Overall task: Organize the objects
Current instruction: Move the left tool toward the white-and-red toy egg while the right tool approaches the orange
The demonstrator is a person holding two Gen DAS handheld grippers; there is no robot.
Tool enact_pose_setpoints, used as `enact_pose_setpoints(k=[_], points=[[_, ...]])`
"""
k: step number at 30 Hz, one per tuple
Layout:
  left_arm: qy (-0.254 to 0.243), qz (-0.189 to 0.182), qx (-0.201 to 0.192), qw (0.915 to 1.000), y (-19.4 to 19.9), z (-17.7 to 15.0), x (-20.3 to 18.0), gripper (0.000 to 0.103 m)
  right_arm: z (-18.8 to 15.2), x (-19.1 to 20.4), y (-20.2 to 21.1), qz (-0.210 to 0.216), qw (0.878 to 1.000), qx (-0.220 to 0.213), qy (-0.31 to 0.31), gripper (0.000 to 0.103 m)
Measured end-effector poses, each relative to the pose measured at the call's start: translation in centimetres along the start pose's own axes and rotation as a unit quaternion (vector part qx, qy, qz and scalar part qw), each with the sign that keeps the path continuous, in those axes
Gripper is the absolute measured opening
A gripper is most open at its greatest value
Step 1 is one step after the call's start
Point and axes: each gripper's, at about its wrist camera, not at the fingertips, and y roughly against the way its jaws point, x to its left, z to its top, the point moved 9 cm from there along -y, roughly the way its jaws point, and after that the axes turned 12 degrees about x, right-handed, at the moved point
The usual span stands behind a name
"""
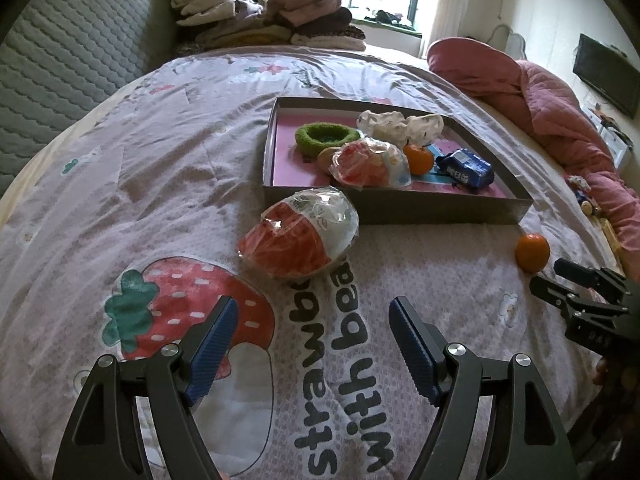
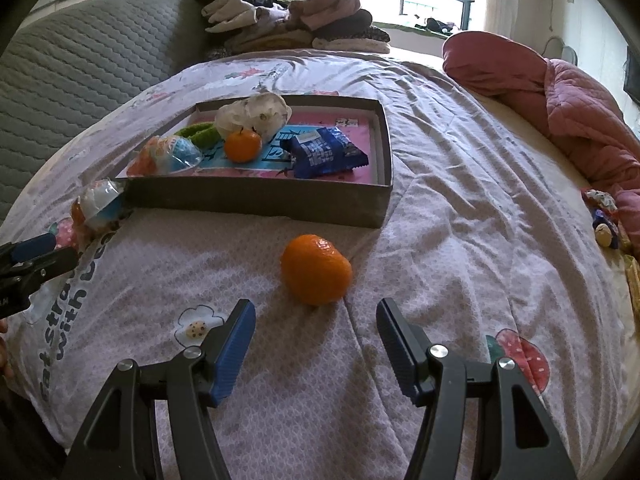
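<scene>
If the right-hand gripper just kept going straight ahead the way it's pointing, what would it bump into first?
Most likely the loose orange on the bedspread. It lies just ahead of the open right gripper, roughly centred between the fingers. Beyond it stands the wall of the grey box. Depth is hard to judge through the fisheye.

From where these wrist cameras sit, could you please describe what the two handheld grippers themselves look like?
Both look alike: the left gripper and the right gripper each have two matte black, triangular cut-out arms joined by round silver pivot bolts. Each finger carries a blue, finely ribbed pad. Seen from the side, the right gripper's body is black, angular and clamp-like. No cables or sleeves are visible.
</scene>
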Motion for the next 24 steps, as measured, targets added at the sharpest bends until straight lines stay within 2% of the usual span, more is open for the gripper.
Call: enact_pose_setpoints(k=[24], points=[[0.006,0.016,0.001,0.9999,-2.5,2.3,1.6,0.078,0.5,-0.7,-1.3,-0.004,1.000,0.007,-0.006,0.063]])
